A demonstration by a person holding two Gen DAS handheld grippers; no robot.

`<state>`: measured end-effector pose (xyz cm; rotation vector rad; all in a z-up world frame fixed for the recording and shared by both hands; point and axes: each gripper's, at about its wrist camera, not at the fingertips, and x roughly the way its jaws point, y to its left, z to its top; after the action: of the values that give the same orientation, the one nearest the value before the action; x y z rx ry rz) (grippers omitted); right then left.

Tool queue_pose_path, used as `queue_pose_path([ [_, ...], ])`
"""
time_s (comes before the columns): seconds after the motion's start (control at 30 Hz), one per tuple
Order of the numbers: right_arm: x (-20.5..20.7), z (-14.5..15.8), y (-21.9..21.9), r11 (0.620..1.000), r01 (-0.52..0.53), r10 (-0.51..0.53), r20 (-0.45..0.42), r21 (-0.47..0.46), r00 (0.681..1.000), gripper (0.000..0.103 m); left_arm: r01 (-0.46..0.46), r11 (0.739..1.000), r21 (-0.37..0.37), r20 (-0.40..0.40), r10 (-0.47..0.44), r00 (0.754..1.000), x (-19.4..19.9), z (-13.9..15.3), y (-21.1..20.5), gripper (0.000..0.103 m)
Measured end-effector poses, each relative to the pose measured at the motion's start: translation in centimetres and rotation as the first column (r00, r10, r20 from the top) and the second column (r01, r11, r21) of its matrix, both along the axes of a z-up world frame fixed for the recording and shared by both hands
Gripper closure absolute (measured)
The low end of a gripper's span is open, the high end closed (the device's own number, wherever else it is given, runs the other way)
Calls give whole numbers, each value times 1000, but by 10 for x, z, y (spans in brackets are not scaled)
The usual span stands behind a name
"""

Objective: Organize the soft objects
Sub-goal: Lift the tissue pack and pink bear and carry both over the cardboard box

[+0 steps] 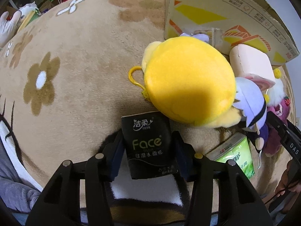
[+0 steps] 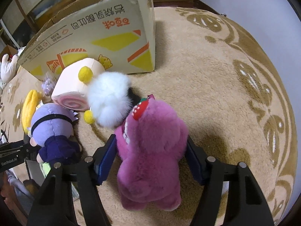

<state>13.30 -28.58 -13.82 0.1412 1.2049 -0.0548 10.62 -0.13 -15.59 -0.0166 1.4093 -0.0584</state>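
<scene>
tissue pack [image 1: 148, 143] clamped by left gripper [image 1: 149, 150].

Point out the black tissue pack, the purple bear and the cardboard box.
black tissue pack [image 1: 147, 143]: left wrist view, on its printed front face.
purple bear [image 2: 150, 150]: right wrist view, on its furry back.
cardboard box [image 2: 105, 37]: right wrist view, on its printed side wall.
</scene>
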Motion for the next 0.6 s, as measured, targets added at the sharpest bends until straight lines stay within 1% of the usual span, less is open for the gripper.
queue_pose_path([
  [0.23,-19,24,-3,999,18,-17,52,-30,999,31,23,1000,18,67,-24,997,-7,15,-2,55],
  [0.33,-29,37,-4,999,34,-30,105,-34,994,31,34,999,38,98,-38,994,-13,23,-2,55],
  [0.43,-37,49,-3,999,38,-35,162,-15,986,31,44,997,56,119,-50,992,-18,28,-6,55],
  [0.6,-46,64,1,999,40,-38,238,-3,971,31,58,997,47,166,-65,984,-23,42,-6,55],
])
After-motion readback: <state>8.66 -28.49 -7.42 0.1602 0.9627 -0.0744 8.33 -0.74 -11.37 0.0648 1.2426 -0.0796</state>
